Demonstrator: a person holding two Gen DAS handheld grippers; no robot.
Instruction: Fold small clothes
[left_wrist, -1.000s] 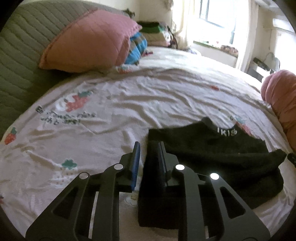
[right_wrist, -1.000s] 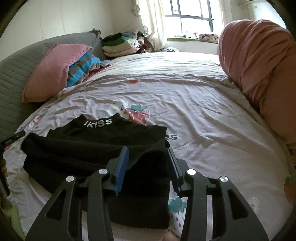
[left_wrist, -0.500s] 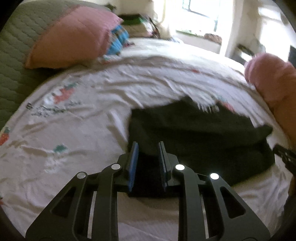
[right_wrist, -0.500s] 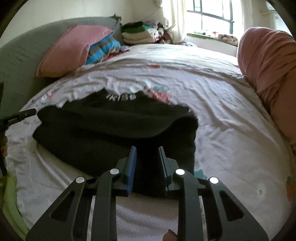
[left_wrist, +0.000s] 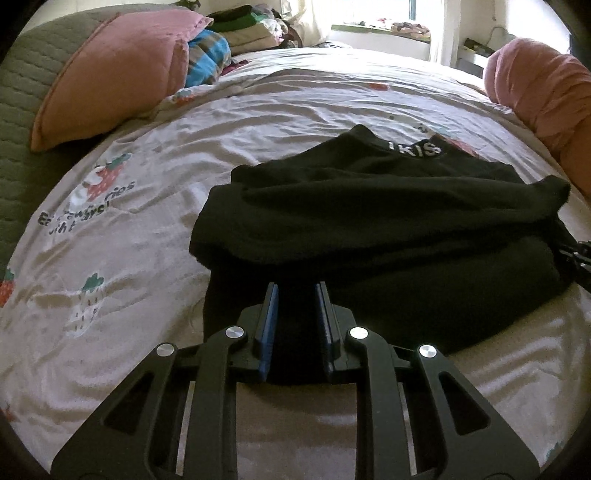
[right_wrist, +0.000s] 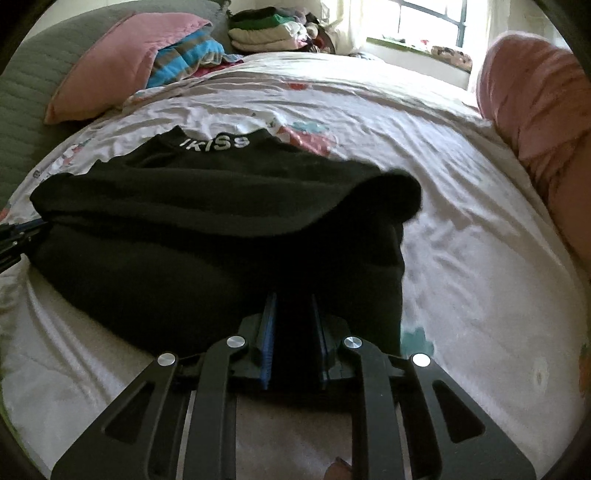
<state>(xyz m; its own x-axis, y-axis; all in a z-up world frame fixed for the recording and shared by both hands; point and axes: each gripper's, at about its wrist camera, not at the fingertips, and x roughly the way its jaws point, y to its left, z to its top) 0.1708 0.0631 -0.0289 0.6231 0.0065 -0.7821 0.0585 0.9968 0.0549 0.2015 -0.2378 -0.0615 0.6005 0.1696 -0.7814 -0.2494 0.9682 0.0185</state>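
A small black garment (left_wrist: 388, 221) with white "IKISS" lettering at its collar lies on the printed white bedsheet (left_wrist: 147, 240). Its near half is lifted and doubled over toward the collar. My left gripper (left_wrist: 295, 291) is shut on the garment's near left hem. My right gripper (right_wrist: 291, 299) is shut on the near right hem of the same garment (right_wrist: 221, 221). Each gripper's tip shows at the edge of the other's view.
A pink pillow (left_wrist: 110, 70) leans on the grey-green headboard (left_wrist: 18, 92) at the left. Folded clothes (right_wrist: 269, 29) are stacked at the far end of the bed. A pink bolster (right_wrist: 535, 103) lies along the right edge.
Both grippers have closed on the garment's near hem and carried it up and forward, so the lower half now folds over toward the collar.
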